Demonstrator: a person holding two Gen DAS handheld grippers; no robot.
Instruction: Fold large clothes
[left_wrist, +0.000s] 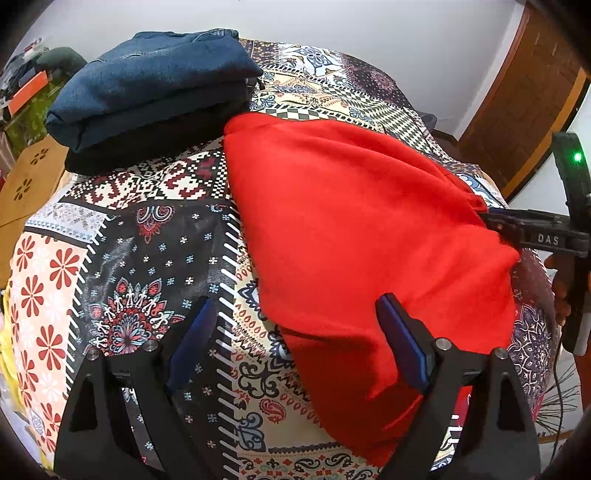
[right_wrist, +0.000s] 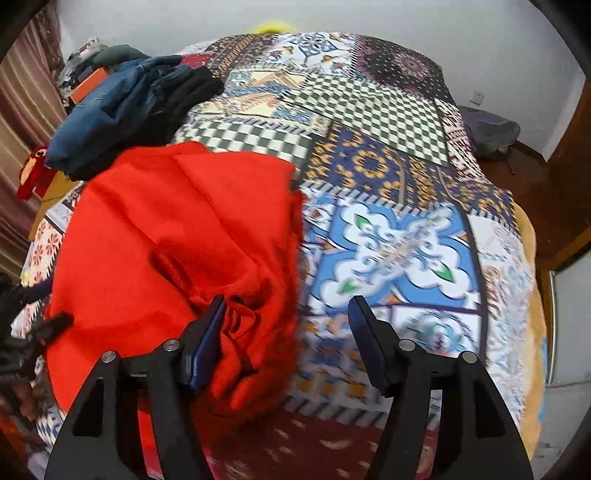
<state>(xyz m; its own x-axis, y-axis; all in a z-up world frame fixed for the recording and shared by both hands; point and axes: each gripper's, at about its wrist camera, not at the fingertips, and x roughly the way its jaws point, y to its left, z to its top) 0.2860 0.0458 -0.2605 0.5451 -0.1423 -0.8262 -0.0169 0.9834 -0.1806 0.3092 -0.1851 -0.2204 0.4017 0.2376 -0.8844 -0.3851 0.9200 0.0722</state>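
A large red garment (left_wrist: 354, 236) lies partly folded on the patterned bedspread (left_wrist: 155, 240). My left gripper (left_wrist: 295, 332) is open over its near left edge, with the right finger above the red cloth. In the left wrist view the right gripper (left_wrist: 495, 219) reaches in at the garment's right edge. In the right wrist view the garment (right_wrist: 177, 236) is bunched at the lower left, and my right gripper (right_wrist: 288, 325) is open with its left finger against the red folds. Nothing is held.
A stack of folded blue jeans and dark clothes (left_wrist: 155, 92) sits at the back left of the bed, and it shows in the right wrist view (right_wrist: 125, 107) too. A wooden door (left_wrist: 524, 96) stands at right. Clutter lies beyond the bed's left side.
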